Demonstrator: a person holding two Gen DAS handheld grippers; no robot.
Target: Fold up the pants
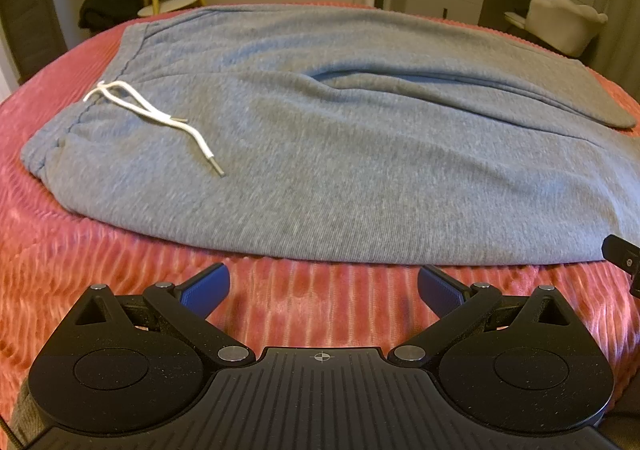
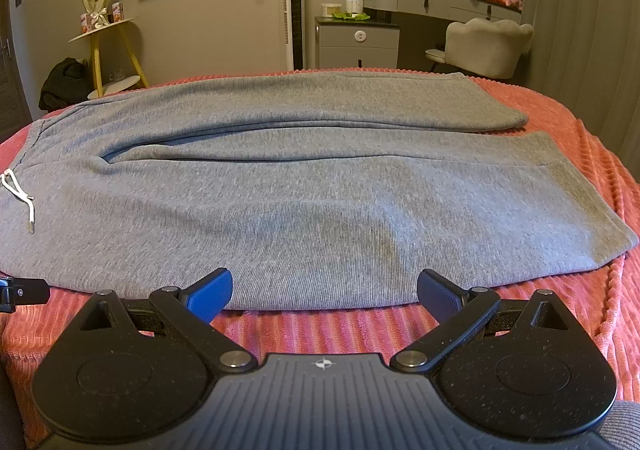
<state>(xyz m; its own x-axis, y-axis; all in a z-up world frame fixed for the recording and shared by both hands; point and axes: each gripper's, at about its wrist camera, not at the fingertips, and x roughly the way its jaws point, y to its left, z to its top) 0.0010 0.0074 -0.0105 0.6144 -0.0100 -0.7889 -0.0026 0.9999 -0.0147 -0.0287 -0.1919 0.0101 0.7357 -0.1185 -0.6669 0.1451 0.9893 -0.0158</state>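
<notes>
Grey pants (image 1: 320,138) lie spread flat across a coral ribbed blanket (image 1: 304,302) on a bed, waistband to the left and both legs running off to the right, side by side and not yet folded. At far left, the white drawstring (image 1: 152,114) trails loose over the front of the waist. The left gripper (image 1: 323,290) hovers over bare blanket just short of the near edge of the pants, jaws spread wide and holding nothing. Further right, the right gripper (image 2: 325,292) sits at the same near edge beside the lower leg, its blue pads (image 2: 210,296) likewise parted and empty, one of them overlapping the cloth's edge in view; contact cannot be told. The leg cuffs (image 2: 600,234) end near the blanket's right side.

The likely next step is a pinch on the near edge. The risks look plain: the soft blanket could be caught along with the fabric, only the top layer of the leg might be taken, leaving the fold lopsided, and the drawstring could get trapped inside the crease.
</notes>
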